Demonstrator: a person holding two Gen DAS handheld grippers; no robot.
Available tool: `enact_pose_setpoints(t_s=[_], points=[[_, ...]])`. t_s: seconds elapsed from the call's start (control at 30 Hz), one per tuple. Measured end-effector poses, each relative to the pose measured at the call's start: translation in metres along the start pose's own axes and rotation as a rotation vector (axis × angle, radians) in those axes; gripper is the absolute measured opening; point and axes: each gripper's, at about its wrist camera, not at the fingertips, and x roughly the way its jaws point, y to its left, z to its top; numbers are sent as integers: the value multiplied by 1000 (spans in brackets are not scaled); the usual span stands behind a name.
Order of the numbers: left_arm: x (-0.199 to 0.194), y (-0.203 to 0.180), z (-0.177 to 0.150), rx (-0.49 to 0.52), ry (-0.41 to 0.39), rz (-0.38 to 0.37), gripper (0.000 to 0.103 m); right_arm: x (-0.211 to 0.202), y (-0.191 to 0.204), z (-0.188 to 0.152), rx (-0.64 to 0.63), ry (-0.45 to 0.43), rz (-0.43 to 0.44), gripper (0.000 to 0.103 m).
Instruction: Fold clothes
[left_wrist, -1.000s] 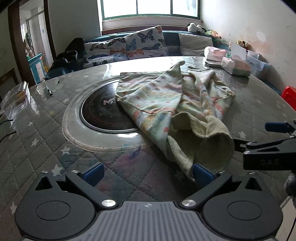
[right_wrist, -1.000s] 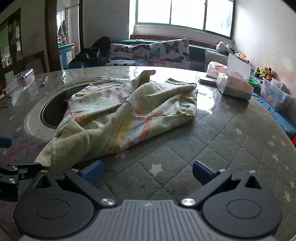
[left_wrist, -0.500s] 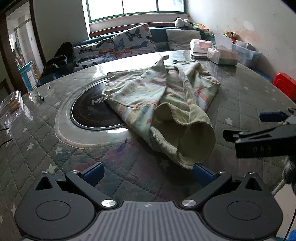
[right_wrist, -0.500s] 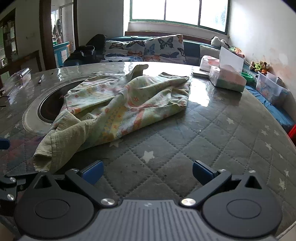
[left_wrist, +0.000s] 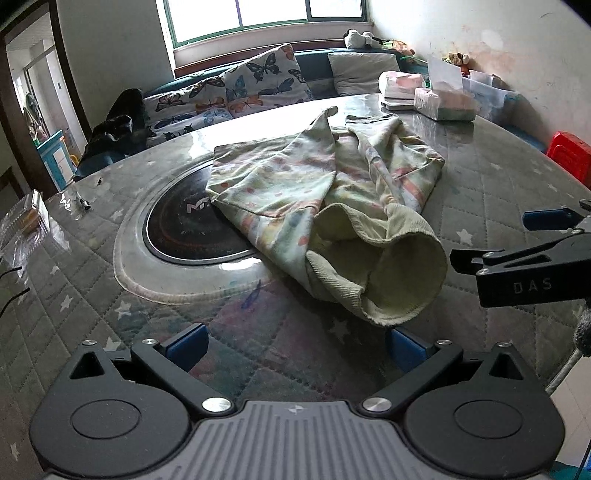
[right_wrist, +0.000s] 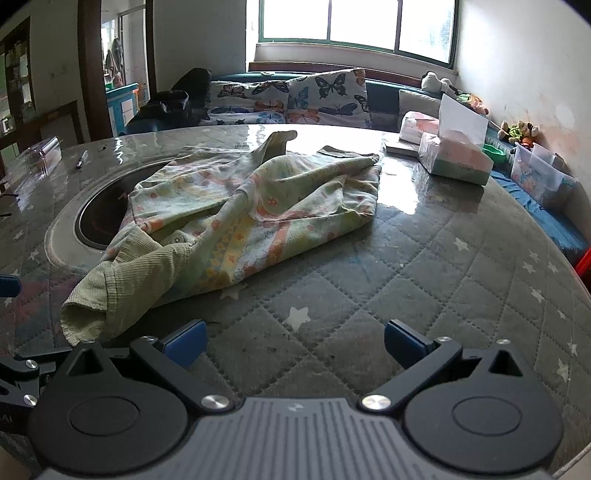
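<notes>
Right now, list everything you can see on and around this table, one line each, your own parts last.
garment: one, pale green with pastel print, crumpled mid-table, partly over the hob.
ribbed cuff: one, light green, garment's near end, opening toward the grippers.
hob: one, black, round, set into the table.
table: one, grey quilted star cover under clear sheet.
tissue box: one, pink-green, far right of table.
pen: one, dark, far left.
butterfly cushions: several, white, on the sofa behind.
left gripper: one, black with blue pads, open, empty.
right gripper: one, same, open, empty.
</notes>
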Motion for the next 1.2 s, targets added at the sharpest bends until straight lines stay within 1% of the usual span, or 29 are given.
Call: enact_pose_setpoints(t_s=[0.1,0.23,0.27,0.3,0.43,0.5,0.53,0.63,0.7,0.83,0.9,0.97,1.07,1.2], points=[[1,2,2,-1,0,4,103,-4,16,-3,3,0,0,103],[3,5,5,-1,2,7,103,-6,16,2,6,4,3,103],[3,5,6,-1,3,8,103,-4,22,0,6,4,3,103],[4,6,6,-1,5,9,103,0,6,5,4,5,9,103],[7,8,10,-1,10,15,103,4,4,10,6,6,16,103],[8,10,12,-2,11,19,103,5,10,15,8,8,20,103],[8,11,13,-3,11,22,103,7,-2,19,5,9,24,103],[9,14,17,-8,9,29,103,5,7,23,4,8,27,103],[10,17,21,-10,8,34,103,8,4,26,1,8,33,103],[11,21,27,-13,7,47,103,11,17,32,2,12,37,103],[11,25,31,-14,4,54,103,9,17,35,1,12,40,103],[11,29,35,-16,0,61,103,9,7,38,-1,9,45,103],[10,36,43,-20,-13,77,103,9,2,45,-5,4,48,103],[8,47,56,-32,-36,101,103,6,7,58,-6,-13,49,103]])
